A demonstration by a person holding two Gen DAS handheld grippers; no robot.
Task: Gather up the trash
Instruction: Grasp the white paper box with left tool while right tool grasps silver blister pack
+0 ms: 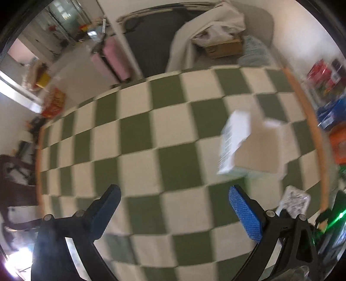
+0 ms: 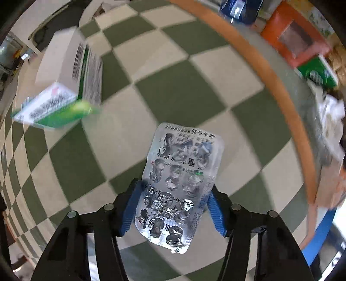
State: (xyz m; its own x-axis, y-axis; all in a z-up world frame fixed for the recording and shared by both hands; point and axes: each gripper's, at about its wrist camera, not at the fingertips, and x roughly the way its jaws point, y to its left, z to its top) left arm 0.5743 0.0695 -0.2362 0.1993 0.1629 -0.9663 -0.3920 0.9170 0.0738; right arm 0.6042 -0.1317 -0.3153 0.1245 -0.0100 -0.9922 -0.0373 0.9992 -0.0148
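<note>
My right gripper (image 2: 173,192) is shut on a used silver blister pack (image 2: 179,179), gripping its two long edges above the green-and-white checkered tablecloth (image 2: 183,95). A white and green medicine box (image 2: 64,84) lies to the upper left of it, blurred. In the left wrist view my left gripper (image 1: 173,194) is open and empty over the cloth (image 1: 138,134). The medicine box (image 1: 242,144) is ahead and to the right of it, with open flaps. The blister pack (image 1: 294,201) shows just right of my right finger.
An orange table rim (image 2: 266,71) runs along the right side. Beyond it stand an orange box (image 2: 296,36), a green box (image 2: 317,73) and a blue item (image 2: 237,8). Pink suitcases (image 1: 112,58) and a cardboard box (image 1: 225,47) sit on the floor beyond the table.
</note>
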